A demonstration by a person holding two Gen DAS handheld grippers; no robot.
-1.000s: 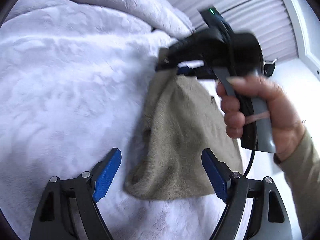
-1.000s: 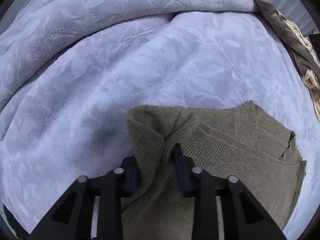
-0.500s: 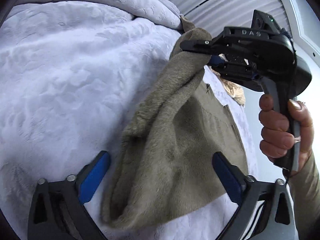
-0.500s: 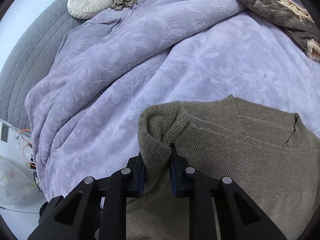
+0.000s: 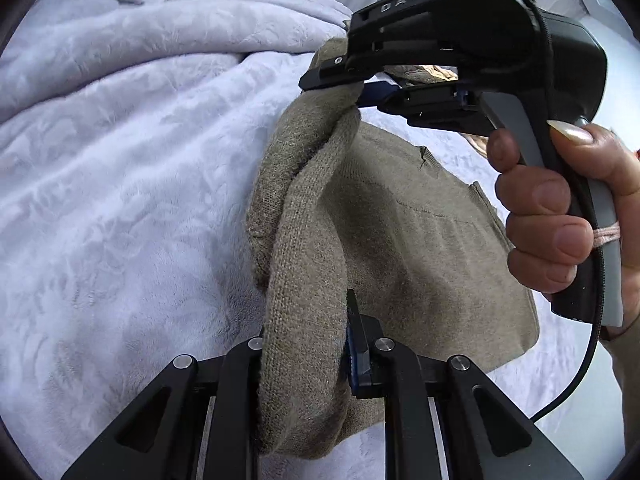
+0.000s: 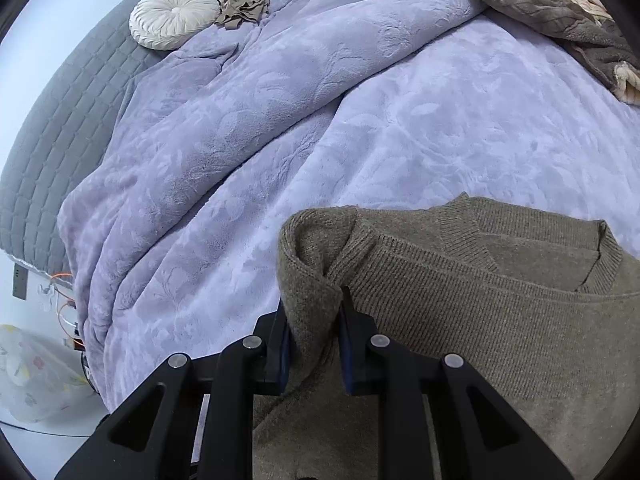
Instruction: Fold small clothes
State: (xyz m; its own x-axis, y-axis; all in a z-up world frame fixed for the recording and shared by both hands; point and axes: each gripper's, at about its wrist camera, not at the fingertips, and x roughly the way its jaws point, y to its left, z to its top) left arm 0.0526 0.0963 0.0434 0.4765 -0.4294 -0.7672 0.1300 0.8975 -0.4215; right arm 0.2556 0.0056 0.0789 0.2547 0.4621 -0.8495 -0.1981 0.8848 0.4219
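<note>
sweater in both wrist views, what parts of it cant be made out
- Left wrist view: the sweater lower end drops behind the left tongs, closing on a rolled fold.
- Left wrist view: the fabric pinched in the right tongs is hidden by them.
- Right wrist view: its right side and bottom are cut off by the edge; sleeves unseen.

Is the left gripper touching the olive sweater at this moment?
Touching. In the left wrist view the left gripper has a thick fold of the olive sweater between its closing jaws, and the knit bulges against both inner faces.
</note>
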